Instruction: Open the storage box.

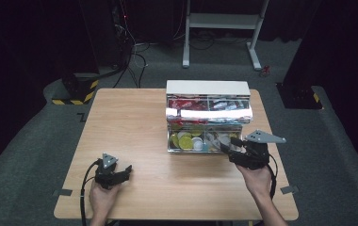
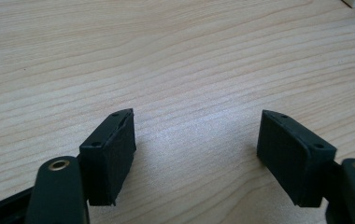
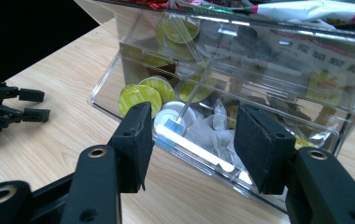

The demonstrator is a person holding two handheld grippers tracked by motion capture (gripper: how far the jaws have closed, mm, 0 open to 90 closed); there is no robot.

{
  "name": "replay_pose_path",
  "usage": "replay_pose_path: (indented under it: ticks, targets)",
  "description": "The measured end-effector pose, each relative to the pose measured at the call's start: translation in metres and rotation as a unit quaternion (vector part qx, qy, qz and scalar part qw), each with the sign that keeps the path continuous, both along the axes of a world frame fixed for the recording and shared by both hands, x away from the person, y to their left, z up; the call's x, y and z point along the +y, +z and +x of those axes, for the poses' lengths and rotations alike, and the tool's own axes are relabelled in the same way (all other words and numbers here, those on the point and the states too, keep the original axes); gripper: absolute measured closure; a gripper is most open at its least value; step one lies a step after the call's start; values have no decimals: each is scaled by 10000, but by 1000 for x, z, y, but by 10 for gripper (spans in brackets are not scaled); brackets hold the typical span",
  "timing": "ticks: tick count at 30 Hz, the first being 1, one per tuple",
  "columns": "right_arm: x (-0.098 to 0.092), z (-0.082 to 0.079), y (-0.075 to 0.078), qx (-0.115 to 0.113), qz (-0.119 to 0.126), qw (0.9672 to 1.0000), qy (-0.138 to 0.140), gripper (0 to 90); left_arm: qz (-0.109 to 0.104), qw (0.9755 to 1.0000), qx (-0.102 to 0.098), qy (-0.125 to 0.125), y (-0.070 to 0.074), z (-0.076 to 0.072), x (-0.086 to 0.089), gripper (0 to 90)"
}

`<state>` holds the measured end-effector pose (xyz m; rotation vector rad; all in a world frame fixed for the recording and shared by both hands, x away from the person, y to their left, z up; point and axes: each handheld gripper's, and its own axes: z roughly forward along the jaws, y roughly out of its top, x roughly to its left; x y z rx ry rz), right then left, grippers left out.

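Wooden table (image 1: 134, 141) bears a clear organizer box (image 3: 259, 84) just beyond the right gripper (image 3: 189, 144), its jaws half spread with nothing clamped.

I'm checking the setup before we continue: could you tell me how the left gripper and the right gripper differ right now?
The left gripper lies low over bare table, far from the clear box; the right gripper is raised at the box's front. The left's jaws gape wider than the right's. Both hold nothing.

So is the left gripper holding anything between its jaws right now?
No, the left gripper has its jaws spread apart over the bare wooden table with nothing between them.
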<state>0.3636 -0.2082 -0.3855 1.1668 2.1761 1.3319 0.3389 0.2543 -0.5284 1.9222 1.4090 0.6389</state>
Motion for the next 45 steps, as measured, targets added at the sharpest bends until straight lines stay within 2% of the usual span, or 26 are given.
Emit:
replay_pose_path:
  ticks: [3, 6, 16, 26, 32, 45]
  targets:
    - [1, 3, 4, -75, -33, 10000, 21, 494, -6, 10000, 1, 0, 0, 0, 0, 283]
    - [3, 5, 10, -199, 56, 9998, 75, 512, -1, 10000, 0, -3, 0, 0, 0, 283]
    - [7, 16, 20, -345, 116, 9993, 49, 565, -5, 10000, 0, -2, 0, 0, 0, 284]
    - [15, 25, 25, -318, 67, 9995, 65, 604, -3, 10000, 0, -4, 0, 0, 0, 283]
    - [16, 28, 29, -279, 136, 9995, 36, 606, -10, 10000, 3, -3, 0, 0, 0, 283]
    - [24, 36, 36, -263, 23, 9996, 71, 607, -36, 10000, 15, 6, 0, 0, 0, 281]
